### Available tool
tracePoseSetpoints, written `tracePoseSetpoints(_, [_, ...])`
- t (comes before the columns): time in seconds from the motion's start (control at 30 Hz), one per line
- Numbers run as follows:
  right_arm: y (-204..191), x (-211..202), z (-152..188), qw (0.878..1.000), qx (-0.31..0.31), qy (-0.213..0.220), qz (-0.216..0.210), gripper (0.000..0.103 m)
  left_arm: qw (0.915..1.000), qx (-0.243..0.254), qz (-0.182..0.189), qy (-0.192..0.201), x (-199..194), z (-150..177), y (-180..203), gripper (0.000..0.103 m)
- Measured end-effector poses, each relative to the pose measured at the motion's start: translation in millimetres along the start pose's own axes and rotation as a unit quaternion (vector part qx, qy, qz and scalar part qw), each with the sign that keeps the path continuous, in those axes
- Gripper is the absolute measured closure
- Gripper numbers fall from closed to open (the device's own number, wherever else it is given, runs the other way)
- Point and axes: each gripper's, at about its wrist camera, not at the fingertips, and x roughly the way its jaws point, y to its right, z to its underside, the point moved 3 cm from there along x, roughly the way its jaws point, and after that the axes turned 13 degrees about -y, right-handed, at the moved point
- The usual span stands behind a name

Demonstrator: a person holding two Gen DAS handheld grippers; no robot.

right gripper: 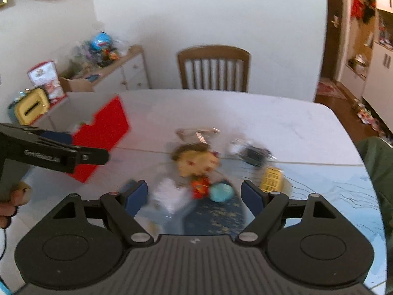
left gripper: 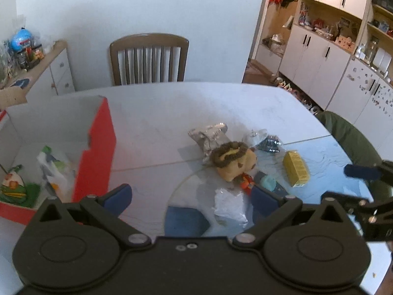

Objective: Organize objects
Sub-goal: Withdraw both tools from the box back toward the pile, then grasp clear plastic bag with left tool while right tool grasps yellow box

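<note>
Two hand-held grippers hang over a white bench; the left gripper point(left gripper: 191, 196) has its jaws spread with nothing between the blue pads; the right gripper point(right gripper: 195, 195) likewise holds its jaws wide and pinches nothing; a hand point(right gripper: 11, 202) grips the left tool's handle at the left edge of the right wrist view. Just past the jaws, near the bench's front edge, a white wrapper point(left gripper: 229, 206), a small red packet point(right gripper: 200, 186) and a teal ball point(right gripper: 221, 192) lie close together; behind them sits a tan plush toy point(left gripper: 233, 162), touching a silver foil bag point(left gripper: 208, 136); a yellow carton point(left gripper: 296, 169) lies to its right. Toward the left edge stands an open red box point(left gripper: 98, 147) with bagged items point(left gripper: 52, 169) inside; beyond the far edge stands a wooden chair point(left gripper: 148, 59).
</note>
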Motion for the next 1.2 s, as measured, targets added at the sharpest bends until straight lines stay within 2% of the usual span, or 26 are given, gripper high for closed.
tracePoseSetpoints(0.23, [53, 22, 4, 0.998, 0.036, -0.002, 0.047, 0.020, 0.9996, 0.019, -0.011, -0.018, 34, 3, 20, 0.000])
tracePoseSetpoints(0.37, [74, 43, 3, 0.997, 0.055, -0.018, 0.058, 0.020, 0.9991, 0.033, -0.013, -0.022, 51, 4, 31, 0.000])
tracePoseSetpoints(0.83, [99, 103, -11, 0.991, 0.100, -0.061, 0.065, 0.020, 0.9954, 0.064, -0.021, -0.067, 106, 11, 52, 0.004])
tracePoseSetpoints(0.97, [107, 118, -13, 0.988, 0.117, -0.074, 0.063, 0.025, 0.9950, 0.065, -0.024, -0.072, 114, 10, 54, 0.007])
tracePoseSetpoints(1.1, [113, 120, -16, 0.988, 0.127, -0.068, 0.051, 0.031, 0.9950, 0.066, -0.026, -0.070, 116, 11, 55, 0.008])
tracePoseSetpoints(1.2, [111, 124, -20, 0.990, 0.116, -0.072, 0.048, 0.039, 0.9946, 0.068, -0.032, -0.072, 120, 11, 56, 0.013])
